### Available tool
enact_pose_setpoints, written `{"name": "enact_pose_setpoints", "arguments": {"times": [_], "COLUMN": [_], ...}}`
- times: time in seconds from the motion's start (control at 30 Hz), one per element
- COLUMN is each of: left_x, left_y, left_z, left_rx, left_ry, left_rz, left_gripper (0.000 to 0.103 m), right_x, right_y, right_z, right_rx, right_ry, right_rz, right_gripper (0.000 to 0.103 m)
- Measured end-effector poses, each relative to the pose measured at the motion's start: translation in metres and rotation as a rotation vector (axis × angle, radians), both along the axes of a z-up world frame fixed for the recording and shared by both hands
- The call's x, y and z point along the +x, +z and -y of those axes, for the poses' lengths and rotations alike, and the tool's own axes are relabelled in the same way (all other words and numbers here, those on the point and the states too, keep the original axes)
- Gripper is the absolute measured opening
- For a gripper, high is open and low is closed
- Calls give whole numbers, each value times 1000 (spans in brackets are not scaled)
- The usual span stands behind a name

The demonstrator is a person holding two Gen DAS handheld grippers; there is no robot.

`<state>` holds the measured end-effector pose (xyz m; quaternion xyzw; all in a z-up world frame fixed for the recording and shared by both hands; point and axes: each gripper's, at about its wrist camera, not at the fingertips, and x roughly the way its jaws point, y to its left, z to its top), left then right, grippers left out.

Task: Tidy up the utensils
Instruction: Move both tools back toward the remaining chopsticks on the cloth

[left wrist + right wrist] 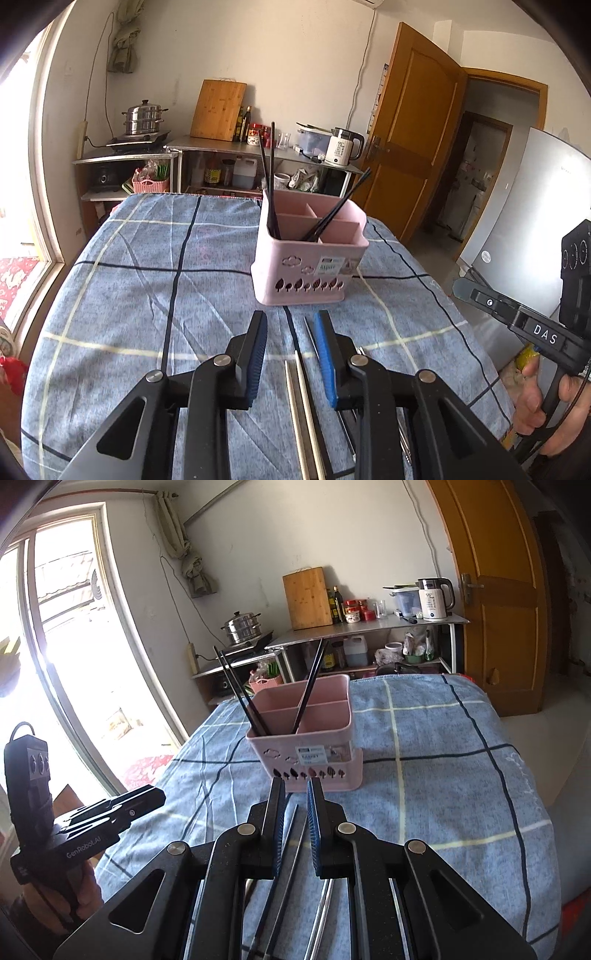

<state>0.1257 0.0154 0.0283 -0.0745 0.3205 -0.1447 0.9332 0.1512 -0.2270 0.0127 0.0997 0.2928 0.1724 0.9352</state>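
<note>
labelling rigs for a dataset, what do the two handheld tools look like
Both are black angular frames with round silver pivot pins and blue ribbed pads. The left tool shows white "GenRobot.AI" lettering on its side from the right wrist view; the right tool shows "DAS" from the left wrist view. Each carries a black boxy module with round lenses.

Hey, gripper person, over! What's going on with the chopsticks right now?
Both grippers, left and right, open and empty. Black chopsticks in pink holder; more chopsticks on cloth. Nothing blocking.
</note>
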Motion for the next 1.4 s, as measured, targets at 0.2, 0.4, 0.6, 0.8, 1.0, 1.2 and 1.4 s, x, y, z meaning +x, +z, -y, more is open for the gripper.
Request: {"name": "enact_pose_setpoints", "arguments": {"times": [0.2,0.4,0.6,0.8,1.0,1.2,1.4], "left_x": [-18,-24,-20,-12,3,24,38], "left_y": [-21,-36,-49,-62,-73,-77,-76], "left_z": [0,6,13,18,23,24,18], "left_rx": [15,28,51,62,66,46,38], "left_ry": [-7,-16,-23,-26,-37,-47,-38], "left_rz": [-38,-70,-102,-140,-172,-194,-191], "left_gripper": [26,26,26,26,26,26,26], "right_x": [-15,-22,-23,-20,-13,3,29], "right_y": [-26,-41,-49,-56,-65,-76,-95], "right_z": [1,-1,1,1,-4,-14,-28], "right_rx": [4,-4,-6,-11,-12,-16,-34], "right_ry": [4,10,5,1,11,30,52], "right_rz": [-60,-95,-113,-136,-161,-200,-257], "right_gripper": [12,12,12,12,12,12,12]}}
